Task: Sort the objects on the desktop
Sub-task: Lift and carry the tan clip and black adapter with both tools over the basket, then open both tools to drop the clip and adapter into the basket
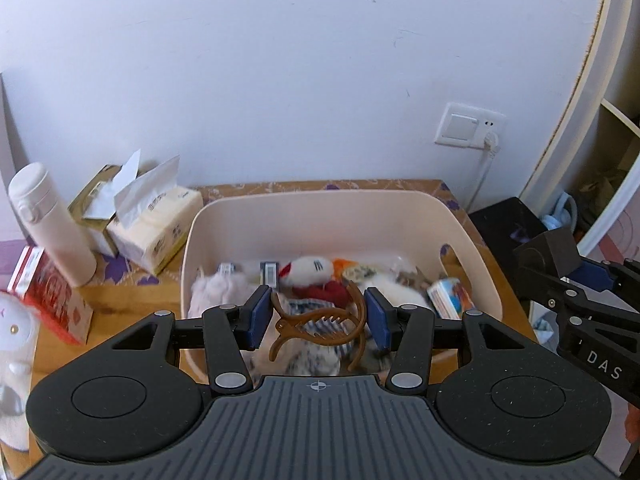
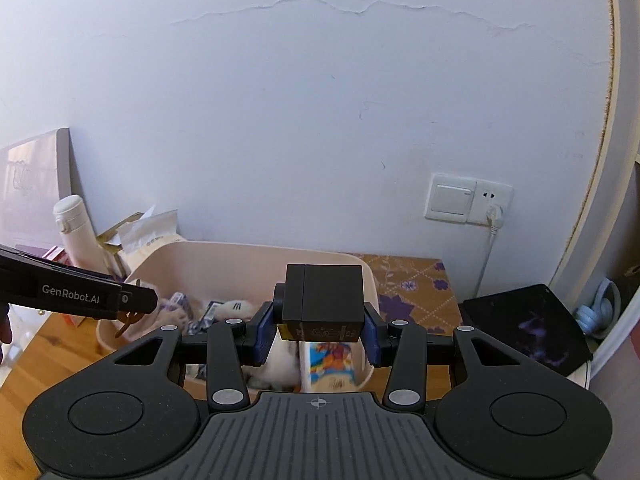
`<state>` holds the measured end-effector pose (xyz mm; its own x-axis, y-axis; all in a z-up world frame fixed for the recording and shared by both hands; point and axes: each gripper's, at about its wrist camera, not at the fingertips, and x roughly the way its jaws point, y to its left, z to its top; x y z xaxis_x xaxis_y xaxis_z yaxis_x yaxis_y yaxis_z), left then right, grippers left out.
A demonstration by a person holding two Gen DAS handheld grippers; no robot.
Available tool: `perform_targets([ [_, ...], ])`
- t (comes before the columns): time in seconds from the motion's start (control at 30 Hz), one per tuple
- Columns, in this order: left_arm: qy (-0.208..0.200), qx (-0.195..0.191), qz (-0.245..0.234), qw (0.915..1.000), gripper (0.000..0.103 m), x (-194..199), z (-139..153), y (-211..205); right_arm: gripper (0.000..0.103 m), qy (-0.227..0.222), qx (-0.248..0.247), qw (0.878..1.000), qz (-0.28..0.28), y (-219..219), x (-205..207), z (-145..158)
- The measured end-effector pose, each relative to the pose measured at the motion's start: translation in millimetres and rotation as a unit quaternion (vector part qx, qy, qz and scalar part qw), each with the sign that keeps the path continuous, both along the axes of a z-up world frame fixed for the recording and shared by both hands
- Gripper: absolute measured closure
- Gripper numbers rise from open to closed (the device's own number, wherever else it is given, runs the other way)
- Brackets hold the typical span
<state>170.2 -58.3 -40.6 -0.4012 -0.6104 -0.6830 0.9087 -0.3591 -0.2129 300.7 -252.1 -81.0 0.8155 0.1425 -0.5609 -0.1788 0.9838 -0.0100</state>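
Note:
A cream storage bin (image 1: 224, 208) stands on the wooden table, filled with plush toys, small boxes and cloth. My left gripper (image 1: 318, 320) hangs over its near side, shut on a brown hair claw clip (image 1: 316, 326) pinched between the blue pads. In the right wrist view my right gripper (image 2: 318, 330) is shut on a black box (image 2: 324, 294) with a yellow label on its lower face, held above the bin (image 2: 240, 256). The right gripper with its black box (image 1: 554, 254) shows at the right edge of the left wrist view. The left gripper's finger (image 2: 80, 298) crosses the left of the right wrist view.
Left of the bin stand a white bottle (image 1: 50, 222), tissue packs (image 1: 154, 224) and a red box (image 1: 50, 294). A wall socket with a plugged cable (image 1: 470, 124) is behind. A black object (image 2: 528, 324) lies right of the table, beside a shelf unit (image 1: 612, 152).

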Motion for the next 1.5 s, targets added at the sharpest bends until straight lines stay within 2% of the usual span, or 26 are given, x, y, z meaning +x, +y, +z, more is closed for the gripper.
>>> perform_targets([
  [0.23,-0.01,0.002,-0.007,0.9999,0.052,-20.6,-9.6,-32.2,0.062,0.007,0.001,1.0,0.001,1.1,37.9,-8.3],
  [0.43,-0.017,0.027,-0.009,0.9995,0.052,-30.3,-24.5,-52.5,0.062,0.026,-0.006,0.999,0.02,14.3,66.1,-20.3],
  [0.87,-0.065,0.099,-0.011,0.9929,0.052,-41.0,-71.1,-80.8,0.062,0.102,-0.016,0.993,0.05,39.0,100.8,-64.5],
  [0.97,-0.069,0.1,-0.014,0.9925,0.052,-40.5,-72.9,-81.0,0.062,0.131,0.003,0.991,0.042,35.7,104.4,-76.2],
  [1.1,-0.068,0.107,-0.018,0.9917,0.05,-39.0,-73.6,-83.3,0.062,0.15,0.002,0.988,0.046,35.9,105.5,-83.0],
  [1.17,-0.067,0.11,-0.019,0.9915,0.049,-38.3,-73.4,-83.5,0.053,0.149,0.0,0.988,0.044,36.4,105.9,-82.4],
  [1.3,-0.054,0.106,-0.016,0.9927,0.045,-33.8,-69.2,-80.7,0.047,0.143,0.005,0.989,0.04,33.6,103.2,-76.8],
  [1.4,-0.05,0.095,-0.014,0.9941,0.035,-29.6,-64.4,-76.3,0.041,0.138,0.011,0.99,0.031,28.2,98.4,-70.4],
  [1.5,-0.041,0.088,-0.012,0.9952,0.032,-24.6,-58.0,-72.4,0.035,0.137,0.026,0.99,0.022,22.6,92.9,-64.2],
])
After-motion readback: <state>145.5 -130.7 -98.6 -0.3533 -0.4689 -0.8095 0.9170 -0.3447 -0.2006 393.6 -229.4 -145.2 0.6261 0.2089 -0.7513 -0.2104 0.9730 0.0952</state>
